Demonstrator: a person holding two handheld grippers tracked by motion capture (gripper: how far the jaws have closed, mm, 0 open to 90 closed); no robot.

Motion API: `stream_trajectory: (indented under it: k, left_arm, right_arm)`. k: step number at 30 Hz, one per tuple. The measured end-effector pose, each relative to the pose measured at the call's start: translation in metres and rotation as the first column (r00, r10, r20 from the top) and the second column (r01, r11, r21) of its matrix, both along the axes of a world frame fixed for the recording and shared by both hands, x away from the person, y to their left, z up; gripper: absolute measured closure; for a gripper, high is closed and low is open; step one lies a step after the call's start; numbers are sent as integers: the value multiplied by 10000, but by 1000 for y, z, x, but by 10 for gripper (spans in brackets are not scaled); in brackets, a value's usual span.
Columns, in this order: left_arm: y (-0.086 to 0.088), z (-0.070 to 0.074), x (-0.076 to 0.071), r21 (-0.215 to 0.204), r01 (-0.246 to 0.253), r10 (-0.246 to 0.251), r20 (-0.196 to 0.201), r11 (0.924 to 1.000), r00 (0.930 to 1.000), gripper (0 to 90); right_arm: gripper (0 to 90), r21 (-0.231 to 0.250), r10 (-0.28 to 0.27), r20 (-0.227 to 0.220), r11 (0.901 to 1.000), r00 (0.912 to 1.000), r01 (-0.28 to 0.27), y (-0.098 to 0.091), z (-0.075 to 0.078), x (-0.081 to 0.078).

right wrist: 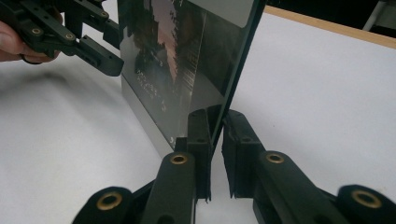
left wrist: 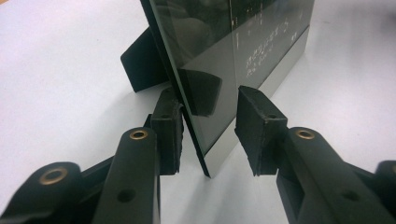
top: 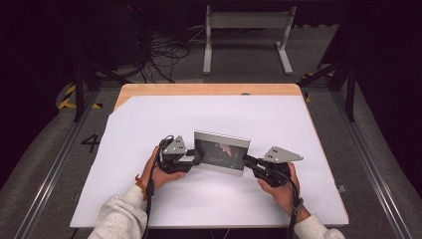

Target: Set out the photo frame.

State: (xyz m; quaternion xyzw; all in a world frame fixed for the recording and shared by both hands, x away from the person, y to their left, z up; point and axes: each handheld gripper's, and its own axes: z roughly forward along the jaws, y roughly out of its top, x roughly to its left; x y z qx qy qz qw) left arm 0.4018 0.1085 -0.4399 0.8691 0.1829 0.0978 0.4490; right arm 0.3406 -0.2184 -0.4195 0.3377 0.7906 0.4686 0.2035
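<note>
A glass-fronted picture frame with a silver border stands upright on the white sheet. My left gripper straddles its left edge. In the left gripper view the frame runs between the jaws of the left gripper: one pad lies against the back, while the other pad stands off the glass. The frame's black rear prop rests on the sheet. My right gripper is shut on the right edge. Its own view shows the right gripper pinching the frame, with the left gripper at the far edge.
The white sheet covers most of a wooden table. Behind the table, a grey metal stand and loose cables sit on the floor. Dark tripod legs flank the table.
</note>
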Motion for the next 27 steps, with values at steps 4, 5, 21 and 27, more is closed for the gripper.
stream_trajectory:
  k: [4,5,21,27]
  left_arm:
    - [2,0,-2,25,-54,54,7,10000,10000,663]
    - [2,1,-2,57,-31,31,33,10000,10000,665]
    - [5,1,-10,200,-25,25,-8,9998,10000,703]
    - [5,1,-13,266,-94,94,4,9996,10000,732]
  right_arm:
    - [814,12,-32,-14,10000,10000,32,1,0,2]
    - [813,32,-23,-20,10000,10000,23,1,0,2]
    - [799,105,-37,-72,9999,10000,38,2,-1,6]
    - [794,131,-39,-68,9999,10000,40,3,-2,7]
